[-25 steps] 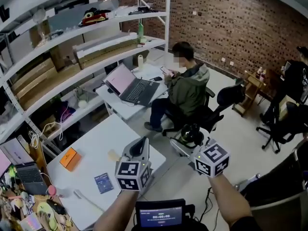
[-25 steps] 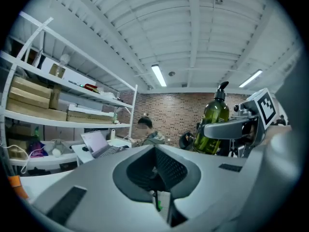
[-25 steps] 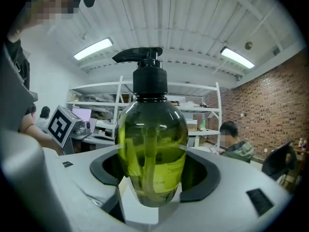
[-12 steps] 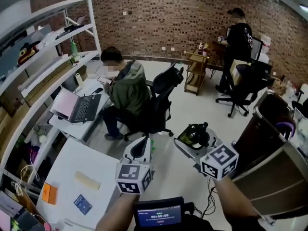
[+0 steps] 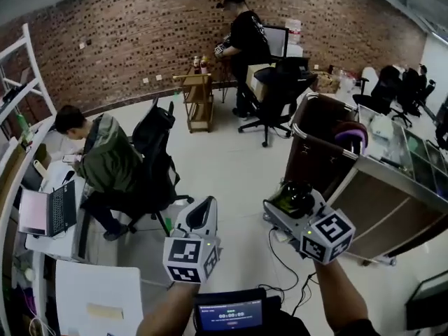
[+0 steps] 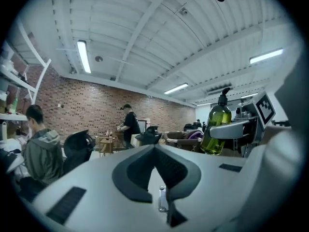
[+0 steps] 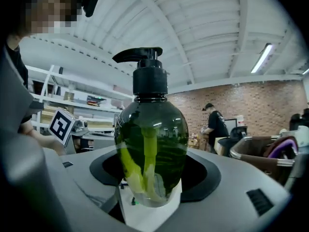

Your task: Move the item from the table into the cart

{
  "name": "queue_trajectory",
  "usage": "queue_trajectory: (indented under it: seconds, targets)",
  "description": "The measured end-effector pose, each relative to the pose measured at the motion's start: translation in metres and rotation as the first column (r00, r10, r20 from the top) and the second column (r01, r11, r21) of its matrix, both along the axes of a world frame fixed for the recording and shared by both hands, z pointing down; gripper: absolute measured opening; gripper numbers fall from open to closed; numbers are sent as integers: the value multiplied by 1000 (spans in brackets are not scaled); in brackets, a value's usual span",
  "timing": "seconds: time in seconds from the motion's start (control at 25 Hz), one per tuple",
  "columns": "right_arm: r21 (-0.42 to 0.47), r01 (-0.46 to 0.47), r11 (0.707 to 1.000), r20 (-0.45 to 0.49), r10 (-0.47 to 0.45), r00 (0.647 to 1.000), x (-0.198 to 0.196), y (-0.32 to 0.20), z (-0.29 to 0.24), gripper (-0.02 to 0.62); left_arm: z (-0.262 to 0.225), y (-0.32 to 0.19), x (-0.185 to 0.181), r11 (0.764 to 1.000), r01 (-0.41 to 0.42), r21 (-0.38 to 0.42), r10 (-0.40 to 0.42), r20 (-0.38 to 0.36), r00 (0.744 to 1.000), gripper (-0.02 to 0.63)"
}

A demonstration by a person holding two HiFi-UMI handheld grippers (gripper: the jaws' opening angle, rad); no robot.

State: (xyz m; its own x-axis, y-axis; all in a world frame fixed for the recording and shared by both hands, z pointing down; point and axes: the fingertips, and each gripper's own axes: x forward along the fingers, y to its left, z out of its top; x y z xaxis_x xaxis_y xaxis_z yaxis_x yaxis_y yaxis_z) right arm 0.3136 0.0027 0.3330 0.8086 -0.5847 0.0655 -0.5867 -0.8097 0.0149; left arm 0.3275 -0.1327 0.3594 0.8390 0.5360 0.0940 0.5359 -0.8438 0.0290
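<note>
Brick wall [image 5: 140, 40] at the back, pale floor [image 5: 231, 159] below; I have both grippers out level above it.

Right gripper [image 7: 154, 178]: jaws set wide and clamped on the round belly of a pump bottle [image 7: 151, 149]. The bottle is clear, with green liquid and a black pump head, and it stands upright. It is carried in the air, off the table [image 5: 98, 292].

Left gripper [image 6: 155, 151]: pads closed tip to tip, nothing between them. It rides just beside the right one.

Cart [image 5: 318, 163]: stands to the right of the bottle, brown-walled with a metal rim. A purple object [image 5: 350, 133] sits at its far edge. The bottle is not in it.

Table: lower left of the head view, white, with one pale flat item [image 5: 105, 312] lying on it.

Further out: a seated person [image 5: 105, 163] in a green jacket faces a laptop [image 5: 49, 212]. A black office chair [image 5: 157, 152] is behind them. A standing person [image 5: 241, 40] in black is by the wall.
</note>
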Motion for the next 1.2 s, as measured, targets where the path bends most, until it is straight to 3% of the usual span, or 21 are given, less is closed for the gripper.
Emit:
queue_trajectory:
  seconds: [0.24, 0.44, 0.56, 0.68, 0.88, 1.08, 1.2]
  targets:
    - [32, -240, 970, -9, 241, 971, -15, 170, 0, 297, -4, 167, 16, 977, -213, 23, 213, -13, 977, 3]
    - [33, -408, 912, 0, 409, 913, -51, 332, 3, 298, -12, 342, 3, 921, -389, 17, 389, -20, 921, 3]
    - [37, -505, 862, 5, 505, 863, -74, 419, 6, 298, -16, 435, -8, 876, -482, 9, 482, -22, 876, 3]
    - [49, -604, 795, 8, 604, 797, -92, 499, 7, 297, -16, 522, -16, 811, -584, 19, 585, -17, 811, 3]
    - [72, -750, 658, -3, 752, 659, -116, 614, 1, 298, -20, 646, -18, 693, -721, 6, 720, -24, 693, 3]
    - [75, -866, 495, -4, 868, 496, -122, 707, -3, 297, -28, 751, -8, 547, -837, 11, 836, -50, 546, 3]
    - [78, -918, 390, -9, 921, 390, -128, 754, -9, 298, -39, 803, 4, 475, -880, 18, 878, -78, 472, 3]
